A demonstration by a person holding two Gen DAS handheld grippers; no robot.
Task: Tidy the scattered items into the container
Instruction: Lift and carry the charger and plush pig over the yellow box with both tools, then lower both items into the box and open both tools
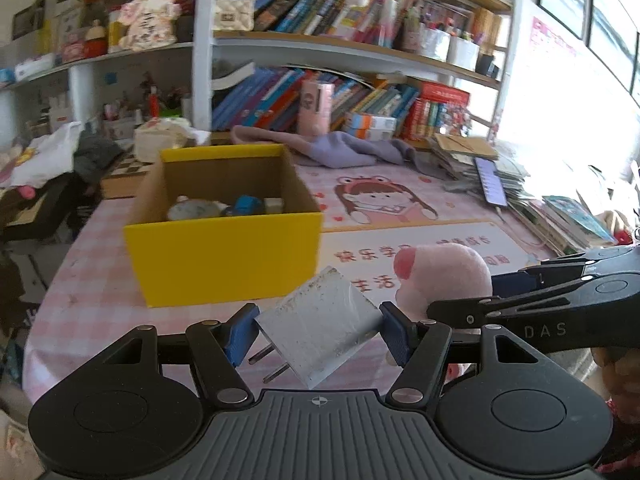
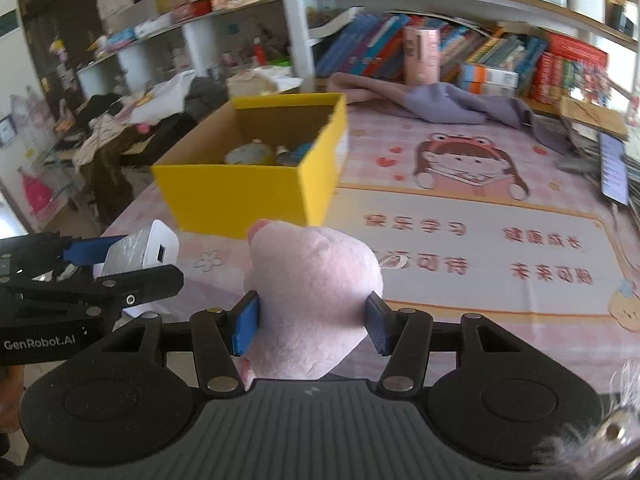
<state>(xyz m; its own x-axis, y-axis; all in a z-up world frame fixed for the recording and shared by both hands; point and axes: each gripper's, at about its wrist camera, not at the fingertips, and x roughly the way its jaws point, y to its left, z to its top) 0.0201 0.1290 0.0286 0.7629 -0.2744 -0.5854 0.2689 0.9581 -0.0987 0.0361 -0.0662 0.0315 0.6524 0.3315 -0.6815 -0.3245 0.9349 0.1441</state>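
My left gripper is shut on a white charger plug, its prongs pointing down-left, held above the table in front of the yellow cardboard box. The box holds several small items. My right gripper is shut on a pink plush toy and holds it above the table, right of the left gripper. The plush also shows in the left wrist view, and the charger in the right wrist view. The box stands ahead and to the left in the right wrist view.
A pink checked table mat with a cartoon girl covers the table. A purple cloth lies behind the box. A phone rests on stacked books at the right. Bookshelves stand at the back; clutter lies at the left.
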